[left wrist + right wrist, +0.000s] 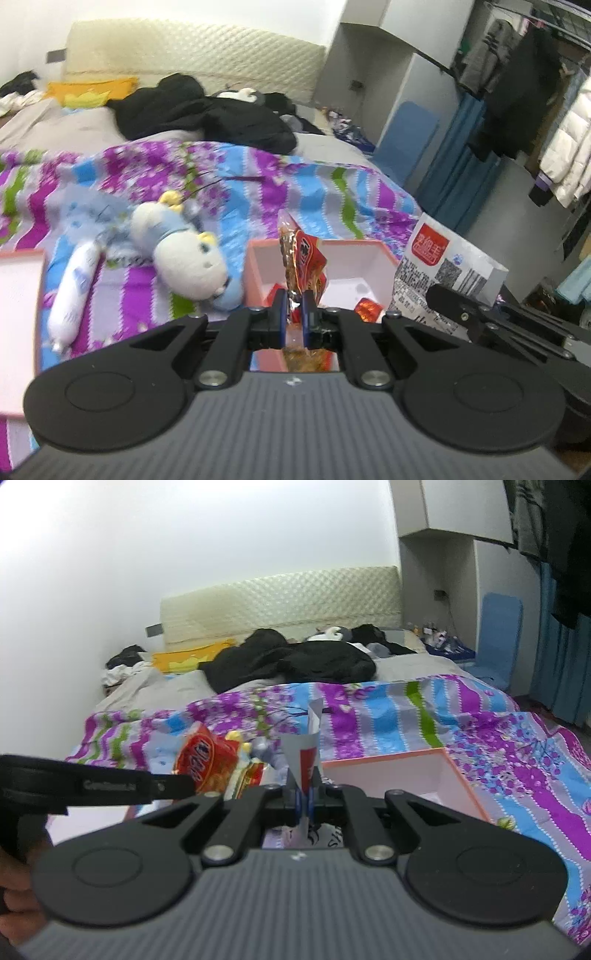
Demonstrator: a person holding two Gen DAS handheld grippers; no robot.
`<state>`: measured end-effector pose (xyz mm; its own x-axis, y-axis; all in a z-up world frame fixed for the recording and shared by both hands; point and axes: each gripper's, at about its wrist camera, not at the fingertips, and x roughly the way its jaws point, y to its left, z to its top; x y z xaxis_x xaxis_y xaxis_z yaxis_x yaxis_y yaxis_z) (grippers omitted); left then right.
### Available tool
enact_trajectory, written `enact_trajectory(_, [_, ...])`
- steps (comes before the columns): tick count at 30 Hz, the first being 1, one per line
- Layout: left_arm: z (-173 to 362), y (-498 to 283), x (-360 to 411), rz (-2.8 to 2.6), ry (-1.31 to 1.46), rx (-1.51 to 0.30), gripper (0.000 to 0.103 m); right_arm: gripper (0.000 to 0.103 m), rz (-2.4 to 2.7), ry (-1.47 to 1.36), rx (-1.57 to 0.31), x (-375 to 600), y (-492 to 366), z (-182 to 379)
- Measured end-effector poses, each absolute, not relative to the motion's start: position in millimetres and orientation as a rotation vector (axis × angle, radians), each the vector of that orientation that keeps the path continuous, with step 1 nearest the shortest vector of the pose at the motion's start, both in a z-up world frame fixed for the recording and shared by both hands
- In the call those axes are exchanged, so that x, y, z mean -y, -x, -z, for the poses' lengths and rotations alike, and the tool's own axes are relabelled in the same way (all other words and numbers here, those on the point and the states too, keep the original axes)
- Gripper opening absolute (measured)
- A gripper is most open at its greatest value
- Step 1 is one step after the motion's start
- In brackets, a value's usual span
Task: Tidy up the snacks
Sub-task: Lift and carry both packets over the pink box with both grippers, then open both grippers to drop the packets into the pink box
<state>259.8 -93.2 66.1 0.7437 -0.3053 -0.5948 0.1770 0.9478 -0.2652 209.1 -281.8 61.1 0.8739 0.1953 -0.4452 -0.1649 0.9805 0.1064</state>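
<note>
Above the striped bedspread [314,192]: left gripper [291,314] clamped on red snack packet [301,258] over pink box [258,266], right gripper [303,801] pinching white pouch [308,753]; plush toy [184,254] and sausage [72,295] alongside.

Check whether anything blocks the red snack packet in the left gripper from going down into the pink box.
Nothing visible does. The left gripper holds the red snack packet just above the open pink box; only small snacks lie inside.
</note>
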Motion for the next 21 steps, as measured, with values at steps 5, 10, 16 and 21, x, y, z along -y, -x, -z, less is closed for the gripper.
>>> enact_trajectory(5, [-60,-301,134,0.331,0.167,-0.725,0.009,0.007,-0.165,-0.067,-0.529,315,-246,-52])
enact_trajectory(10, [-35,-342,173,0.367,0.13,-0.797,0.009,0.007,-0.141,-0.071,-0.604,342,-281,-33])
enact_trajectory(16, [12,-383,205,0.364,0.069,-0.907,0.01,0.008,-0.13,-0.097,-0.712,363,-316,3])
enact_trajectory(21, [51,-400,210,0.354,0.055,-0.998,0.01,0.011,-0.148,-0.135,-0.792,367,-330,35])
